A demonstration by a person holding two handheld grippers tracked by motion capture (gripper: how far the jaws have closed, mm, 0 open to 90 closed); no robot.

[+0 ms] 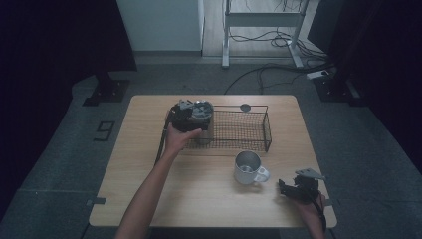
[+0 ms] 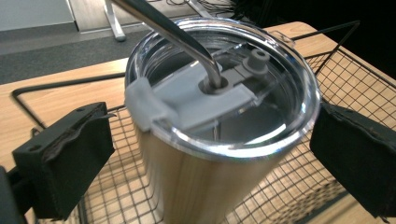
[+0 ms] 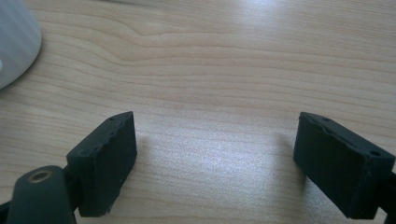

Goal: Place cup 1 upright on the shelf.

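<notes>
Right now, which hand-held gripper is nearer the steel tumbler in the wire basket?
Left. The left hand-held gripper has open jaws flanking the tumbler; the right hand-held gripper sits across the table, beyond the mug.

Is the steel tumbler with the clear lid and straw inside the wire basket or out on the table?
Inside. The steel tumbler stands upright on the mesh floor of the black wire basket, at one end, its rim running behind and beside it.

A brushed-metal tumbler (image 2: pixel 201 182), dull gold in sheen, carries a clear glossy plastic lid (image 2: pixel 224 84) with a matt grey slider and a polished steel straw (image 2: pixel 177 35). It stands in a black wire-mesh basket (image 2: pixel 364 70) on a pale wood-grain surface (image 3: pixel 224 60), smooth and faintly shiny. The tongs' (image 2: pixel 212 154) black pads (image 2: pixel 65 154) look matt and rough-edged, like rubber. A satin metal mug (image 1: pixel 247 168) has a white handle.
</notes>
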